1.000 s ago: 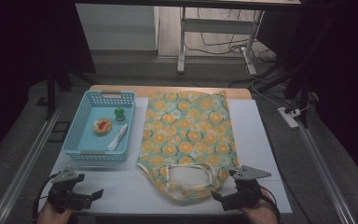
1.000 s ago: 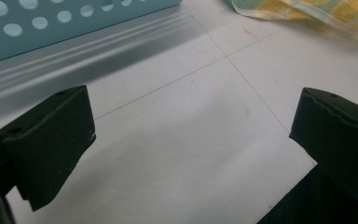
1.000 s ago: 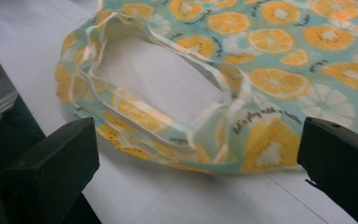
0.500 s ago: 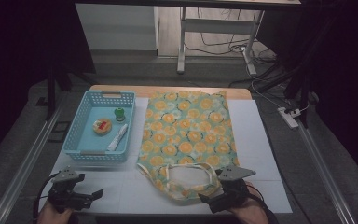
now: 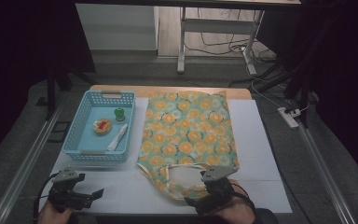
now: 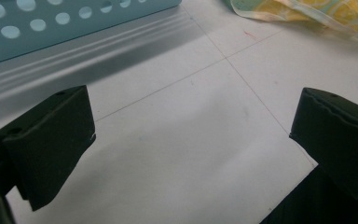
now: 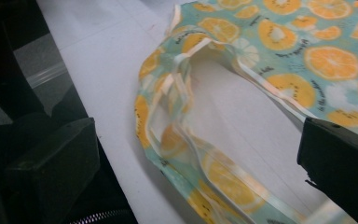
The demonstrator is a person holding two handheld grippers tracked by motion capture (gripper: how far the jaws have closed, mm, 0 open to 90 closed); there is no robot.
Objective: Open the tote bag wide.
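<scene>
A fabric bag [image 5: 186,135] printed with orange slices lies flat in the middle of the white table, its handles [image 5: 182,179] looped toward the front edge. My right gripper [image 5: 196,204] is low at the front edge over the handle loop. In the right gripper view its jaws stand wide apart with the bag's handle [image 7: 177,116] and folded rim lying between them, not pinched. My left gripper [image 5: 93,193] rests at the front left. It is open over bare table [image 6: 191,121], with nothing between the jaws.
A light blue basket [image 5: 93,156] stands left of the bag. It holds a small green object [image 5: 119,113], a round orange item [image 5: 102,126] and a white tube [image 5: 118,137]. Its perforated wall [image 6: 51,23] is just ahead of my left gripper. The table's front edge is close below both hands.
My right gripper has slid left from beside the bag's front right corner to over the handle loop. The left gripper has stayed put.
</scene>
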